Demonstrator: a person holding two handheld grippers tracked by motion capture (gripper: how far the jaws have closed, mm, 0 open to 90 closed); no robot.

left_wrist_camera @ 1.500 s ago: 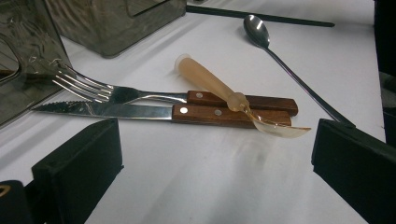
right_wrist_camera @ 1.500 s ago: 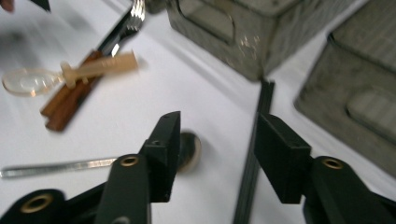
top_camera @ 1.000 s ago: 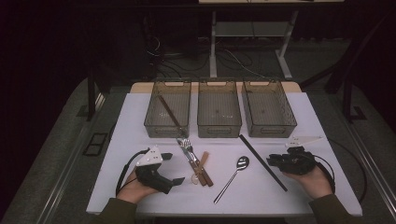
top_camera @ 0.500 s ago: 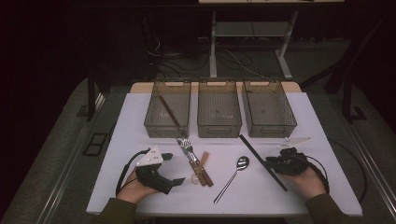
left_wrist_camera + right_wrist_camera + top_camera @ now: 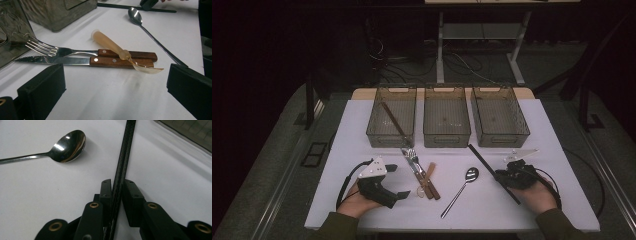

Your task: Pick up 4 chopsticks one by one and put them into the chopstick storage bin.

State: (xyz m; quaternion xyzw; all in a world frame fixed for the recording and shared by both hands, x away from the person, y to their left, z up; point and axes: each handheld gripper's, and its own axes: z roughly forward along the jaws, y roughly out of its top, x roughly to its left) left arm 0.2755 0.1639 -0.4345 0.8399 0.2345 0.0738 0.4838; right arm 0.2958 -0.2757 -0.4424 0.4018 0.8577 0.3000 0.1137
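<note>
Closing my right gripper (image 5: 116,186) on the black chopsticks (image 5: 122,157), which lie on the white table (image 5: 37,195) up the frame's middle, jaws nearly pinching them, I judge lifting toward a bin comes next.

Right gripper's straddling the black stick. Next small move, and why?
Probably close the last bit, then lift. The right gripper has just been closing with the black stick between its fingers, a slight gap on one side. The stick still lies flat on the table.
</note>
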